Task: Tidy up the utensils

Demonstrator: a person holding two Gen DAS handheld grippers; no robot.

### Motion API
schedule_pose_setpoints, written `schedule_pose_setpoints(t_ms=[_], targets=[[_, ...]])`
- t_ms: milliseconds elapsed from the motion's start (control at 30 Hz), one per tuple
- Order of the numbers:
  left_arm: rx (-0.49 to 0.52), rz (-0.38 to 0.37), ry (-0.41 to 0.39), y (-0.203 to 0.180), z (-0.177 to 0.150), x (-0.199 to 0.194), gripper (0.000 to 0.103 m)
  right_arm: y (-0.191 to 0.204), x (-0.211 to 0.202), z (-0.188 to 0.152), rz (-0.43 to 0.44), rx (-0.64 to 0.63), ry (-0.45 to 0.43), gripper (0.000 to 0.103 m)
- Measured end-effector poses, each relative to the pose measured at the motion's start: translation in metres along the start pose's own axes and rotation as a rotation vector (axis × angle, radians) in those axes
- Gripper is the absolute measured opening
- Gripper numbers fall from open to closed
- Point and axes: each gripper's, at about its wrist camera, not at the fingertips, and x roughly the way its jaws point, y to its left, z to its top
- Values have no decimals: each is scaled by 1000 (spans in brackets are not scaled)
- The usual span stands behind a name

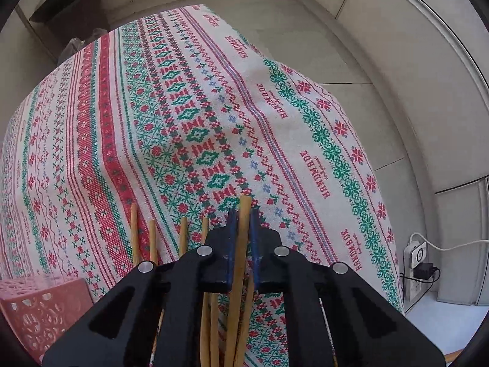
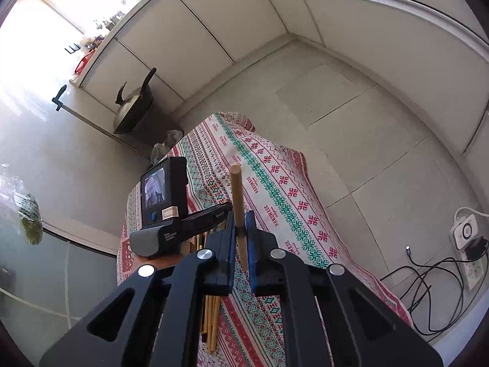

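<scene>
left gripper (image 1: 243, 214) pinches one pale wooden chopstick (image 1: 241, 244) above the patterned tablecloth (image 1: 214, 107); right gripper (image 2: 241, 217) clamps another chopstick (image 2: 237, 202). lift straight (others lie close), then bin.

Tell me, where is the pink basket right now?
In the left wrist view, the pink basket sits at the lower left corner on the tablecloth, left of the chopsticks.

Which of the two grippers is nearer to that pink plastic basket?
Left. The left gripper holds a chopstick right beside the pink basket. The right gripper shows no basket in its own view; the left gripper's body sits between.
</scene>
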Motion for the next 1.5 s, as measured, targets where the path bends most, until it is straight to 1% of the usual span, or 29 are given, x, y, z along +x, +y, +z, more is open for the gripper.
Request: schedule_pose_setpoints(t_ms=[67, 233, 333, 400, 500, 533, 633, 733, 867, 900, 933, 967, 1067, 1167, 1300, 1433, 1467, 1500], targets=[[3, 11, -36, 7, -10, -11, 7, -1, -1, 0, 13, 3, 3, 7], [-11, -74, -172, 19, -40, -74, 6, 11, -10, -2, 30, -27, -29, 7], [-8, -126, -278, 30, -73, -127, 6, 18, -17, -5, 49, -41, -44, 7], [-11, -148, -354, 39, -105, -164, 6, 23, -22, -7, 56, -49, -66, 7], [-43, -175, -434, 50, -145, -207, 6, 33, -32, -9, 75, -64, -99, 7], [-57, -180, -465, 56, -161, -223, 6, 37, -35, -10, 83, -67, -108, 7], [-88, -188, -540, 73, -197, -266, 6, 53, -45, -13, 114, -75, -128, 7], [-118, -208, -607, 93, -208, -305, 6, 76, -55, -15, 139, -99, -152, 7], [-155, -237, -745, 116, -211, -369, 6, 108, -67, -10, 168, -132, -192, 7], [-161, -232, -778, 122, -207, -381, 6, 117, -70, -8, 173, -142, -200, 7], [-167, -210, -818, 126, -202, -394, 6, 127, -72, -4, 177, -153, -212, 7], [-174, -190, -843, 130, -200, -403, 6, 133, -73, -1, 183, -160, -221, 7], [-215, -169, -881, 145, -186, -412, 6, 153, -74, 7, 208, -184, -238, 7], [-256, -139, -874, 157, -170, -401, 6, 168, -65, 12, 224, -194, -231, 7], [-299, -106, -813, 172, -154, -360, 6, 178, -40, 14, 239, -207, -183, 7], [-336, -99, -701, 188, -142, -318, 7, 186, -15, 9, 233, -218, -139, 7], [-350, -110, -691, 192, -142, -315, 12, 188, -10, 7, 231, -222, -131, 7], [-369, -126, -687, 196, -144, -314, 21, 190, -7, 7, 229, -224, -125, 7]])
